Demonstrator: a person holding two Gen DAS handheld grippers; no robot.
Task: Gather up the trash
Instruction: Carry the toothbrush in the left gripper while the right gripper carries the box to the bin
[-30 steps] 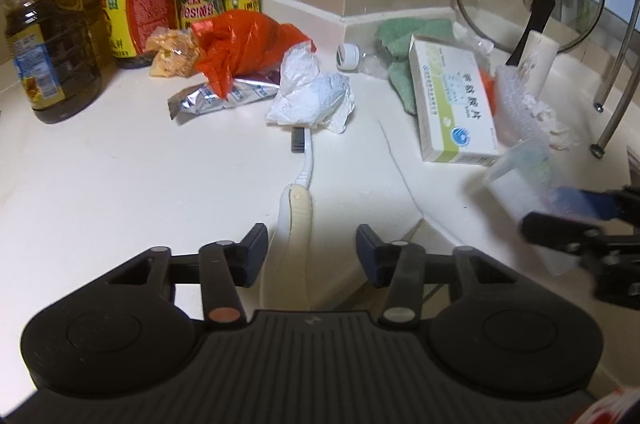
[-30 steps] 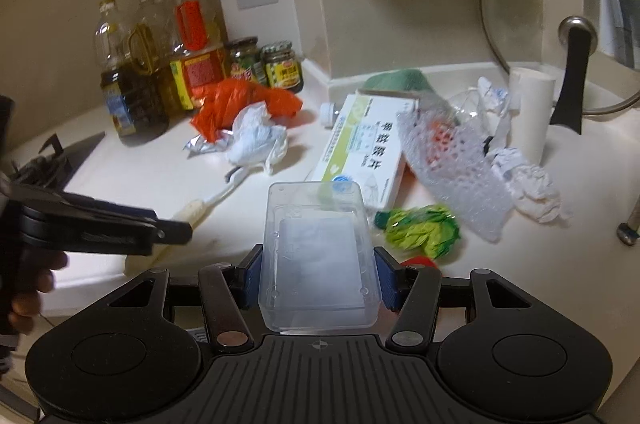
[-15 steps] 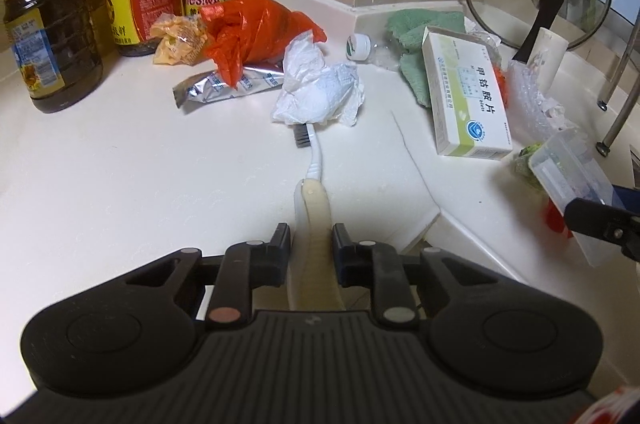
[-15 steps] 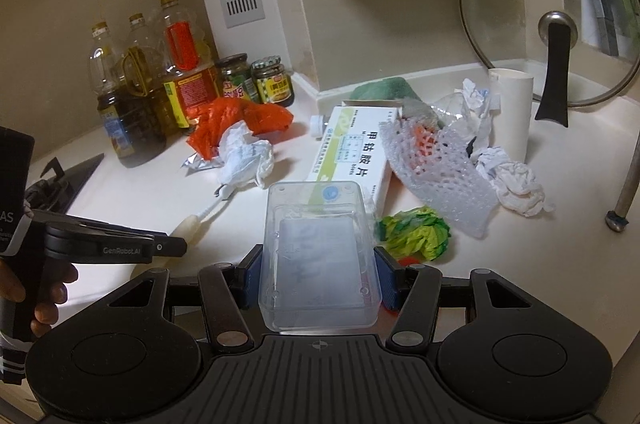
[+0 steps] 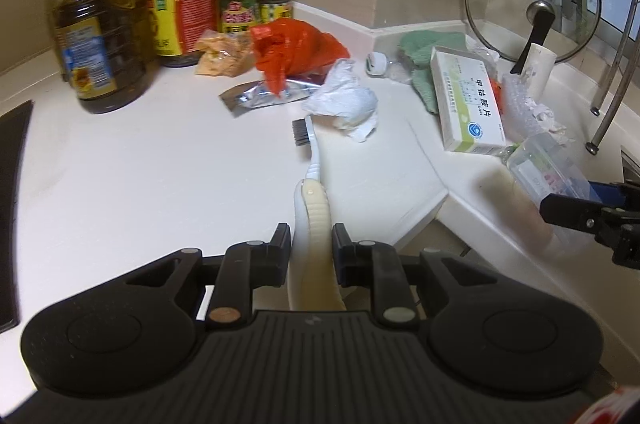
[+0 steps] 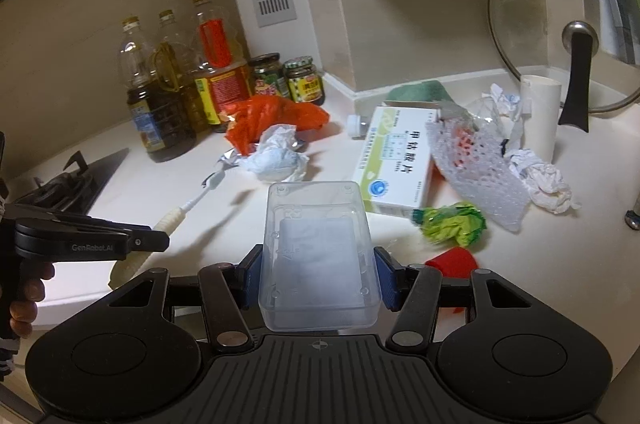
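My left gripper [image 5: 311, 236] is shut on the cream handle of a white toothbrush [image 5: 314, 160], whose bristle head points away toward a crumpled white paper [image 5: 348, 100]. In the right wrist view the toothbrush [image 6: 188, 206] hangs lifted off the white counter, its shadow under it, with the left gripper [image 6: 160, 242] on it. My right gripper [image 6: 318, 264] is shut on a clear plastic box [image 6: 316, 224], held above the counter's front edge. More trash lies behind: a red bag [image 5: 296, 52], a foil wrapper [image 5: 256, 96], a medicine box [image 6: 396, 164], bubble wrap [image 6: 476, 164] and a green wrapper [image 6: 452, 224].
Oil bottles [image 6: 160, 104] and jars [image 6: 304, 84] stand at the back left by the wall. A glass lid [image 6: 560, 24] leans at the back right beside a paper tube [image 6: 538, 112]. A black stove [image 6: 68, 180] sits at the left. A green cloth [image 5: 428, 44] lies in the corner.
The left jaws closed on the toothbrush handle and lifted it up and back from the counter. The right gripper drew back a little, still gripping the clear box.
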